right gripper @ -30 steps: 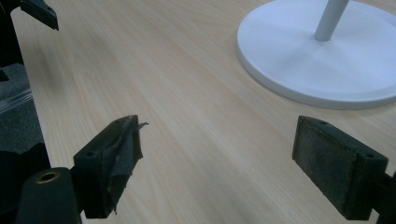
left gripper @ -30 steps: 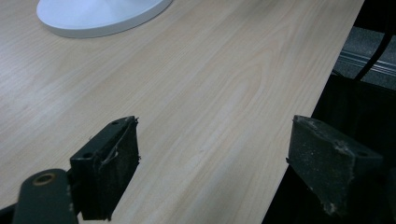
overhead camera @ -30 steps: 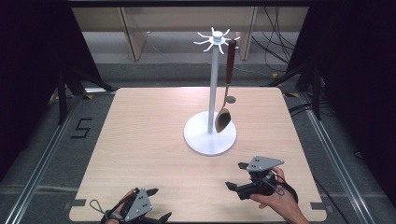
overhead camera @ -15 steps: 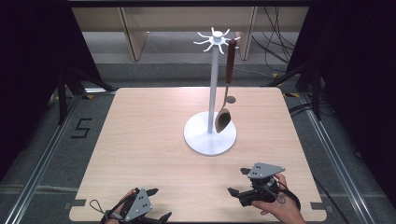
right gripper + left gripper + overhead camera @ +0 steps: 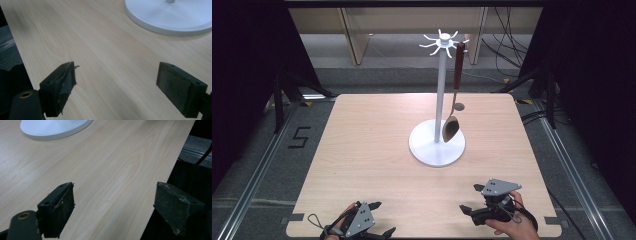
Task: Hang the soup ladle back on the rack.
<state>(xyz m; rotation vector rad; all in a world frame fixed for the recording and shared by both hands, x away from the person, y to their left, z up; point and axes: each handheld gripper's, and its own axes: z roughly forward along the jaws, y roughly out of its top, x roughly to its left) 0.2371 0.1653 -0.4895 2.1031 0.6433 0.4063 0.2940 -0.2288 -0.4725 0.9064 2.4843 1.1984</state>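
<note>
Spoon (image 5: 452, 120) hung by its handle from a hook at the top of the white stand (image 5: 437, 145), bowl down just above the stand's round base, mid-desk (image 5: 362, 150). Both grippers sat at the near desk edge, well apart from it: left gripper (image 5: 379, 219) and right gripper (image 5: 469, 199), each with fingers (image 5: 60, 87) spread wide and holding nothing. Looked like an idle or parked step, spoon untouched. If the spoon was to come off, the next move would call for the right gripper to reach forward and up, close on the handle, then lift it clear of the hook.
</note>
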